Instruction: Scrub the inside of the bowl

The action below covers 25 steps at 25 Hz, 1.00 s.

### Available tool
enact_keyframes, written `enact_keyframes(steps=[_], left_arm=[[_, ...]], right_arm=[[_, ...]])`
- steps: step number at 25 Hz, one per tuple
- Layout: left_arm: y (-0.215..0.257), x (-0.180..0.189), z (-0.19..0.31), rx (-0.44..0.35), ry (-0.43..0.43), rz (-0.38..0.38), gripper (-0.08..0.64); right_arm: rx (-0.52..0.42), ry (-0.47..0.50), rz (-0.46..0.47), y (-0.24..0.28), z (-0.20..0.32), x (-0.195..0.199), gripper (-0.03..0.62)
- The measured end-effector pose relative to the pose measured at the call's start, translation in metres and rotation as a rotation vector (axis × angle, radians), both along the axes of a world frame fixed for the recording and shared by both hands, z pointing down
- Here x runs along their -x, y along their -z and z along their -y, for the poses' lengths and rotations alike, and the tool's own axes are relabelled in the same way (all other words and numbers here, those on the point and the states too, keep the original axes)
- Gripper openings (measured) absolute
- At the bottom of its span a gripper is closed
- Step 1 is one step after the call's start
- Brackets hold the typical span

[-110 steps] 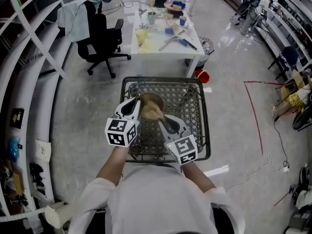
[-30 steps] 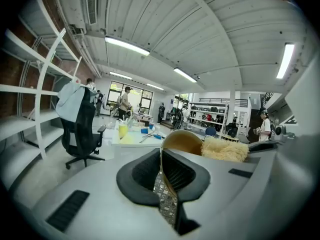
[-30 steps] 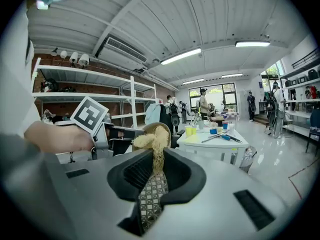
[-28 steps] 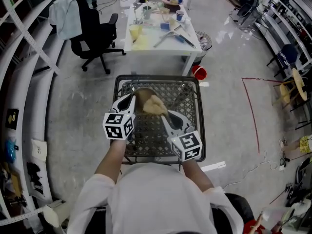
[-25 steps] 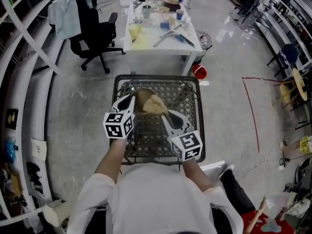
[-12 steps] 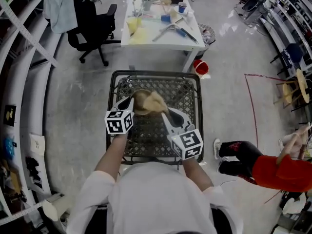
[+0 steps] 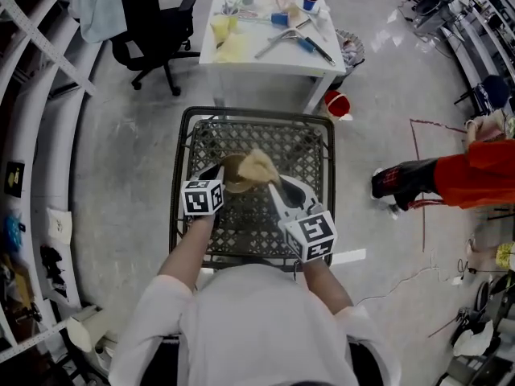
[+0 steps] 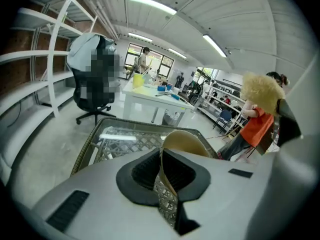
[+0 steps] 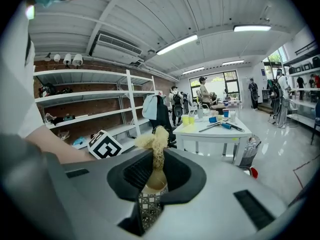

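A tan bowl [image 7: 232, 174] is tipped up over the lattice table [image 7: 306, 147], and my left gripper [image 7: 218, 177] is shut on its near rim. In the left gripper view the bowl's rim [image 8: 184, 140] rises from between the closed jaws of that gripper [image 8: 161, 156]. My right gripper [image 7: 274, 188] is shut on a fibrous tan scrubber [image 7: 257, 166], held by the bowl's right edge. Seen from the left gripper, the scrubber [image 8: 262, 92] hangs above and right of the bowl, apart from it. The right gripper view shows the scrubber [image 9: 154, 143] pinched in the gripper [image 9: 155, 178].
A white table [image 7: 241, 51] with cups and brushes stands behind the lattice table. A black office chair [image 7: 153, 18] is at back left and a red bucket [image 7: 337, 103] by the white table's leg. A person in red [image 7: 475, 171] is at the right. Shelves [image 7: 32, 119] line the left.
A person in red has come in at the right. Both grippers keep their holds, with the scrubber staying by the bowl's right edge; the whole view has shifted a little.
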<state>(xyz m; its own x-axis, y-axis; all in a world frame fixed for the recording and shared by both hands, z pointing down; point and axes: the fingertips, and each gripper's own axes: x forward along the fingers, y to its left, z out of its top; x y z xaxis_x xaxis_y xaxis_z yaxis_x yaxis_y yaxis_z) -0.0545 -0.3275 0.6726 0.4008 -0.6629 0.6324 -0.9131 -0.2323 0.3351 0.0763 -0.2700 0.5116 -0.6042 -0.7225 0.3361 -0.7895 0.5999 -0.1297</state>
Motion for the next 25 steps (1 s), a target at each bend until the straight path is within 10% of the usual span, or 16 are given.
enact_keyframes(steps=[25], left_arm=[[-0.12,0.0,-0.024,0.291,0.137,-0.05,0.044]], right_arm=[[0.064,0.04,-0.025,-0.024,0.011,-0.009,0.069]])
